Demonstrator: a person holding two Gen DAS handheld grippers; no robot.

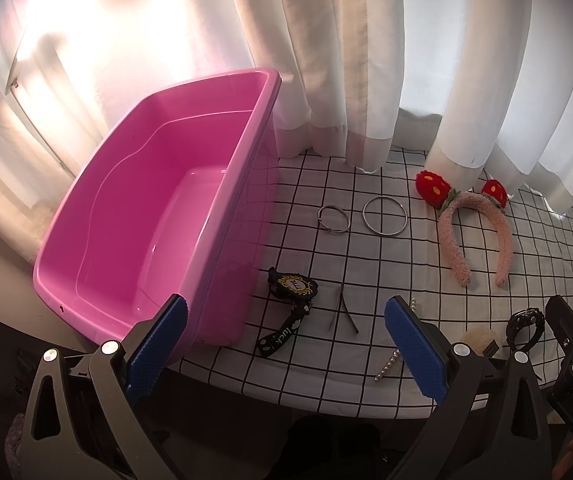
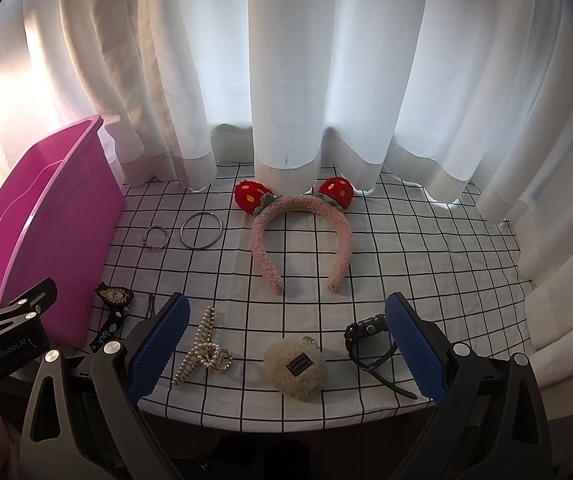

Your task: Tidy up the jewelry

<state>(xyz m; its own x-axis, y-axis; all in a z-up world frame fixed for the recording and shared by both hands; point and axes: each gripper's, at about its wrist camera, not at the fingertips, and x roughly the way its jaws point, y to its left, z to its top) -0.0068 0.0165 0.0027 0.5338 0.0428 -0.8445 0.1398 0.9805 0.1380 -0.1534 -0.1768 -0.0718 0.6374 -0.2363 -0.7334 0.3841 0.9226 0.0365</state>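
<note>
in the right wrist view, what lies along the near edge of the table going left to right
pearl hair claw clip → fluffy beige round pouch with a dark label → black wristwatch

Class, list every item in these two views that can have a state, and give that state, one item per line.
pink tub: upright, nothing inside
left gripper: open, holding nothing
right gripper: open, holding nothing
strawberry headband: flat on cloth, untouched
large silver ring: flat on cloth
small silver ring: flat on cloth
pearl hair claw: on its side
black watch: strap unfastened
curtains: drawn shut
</note>
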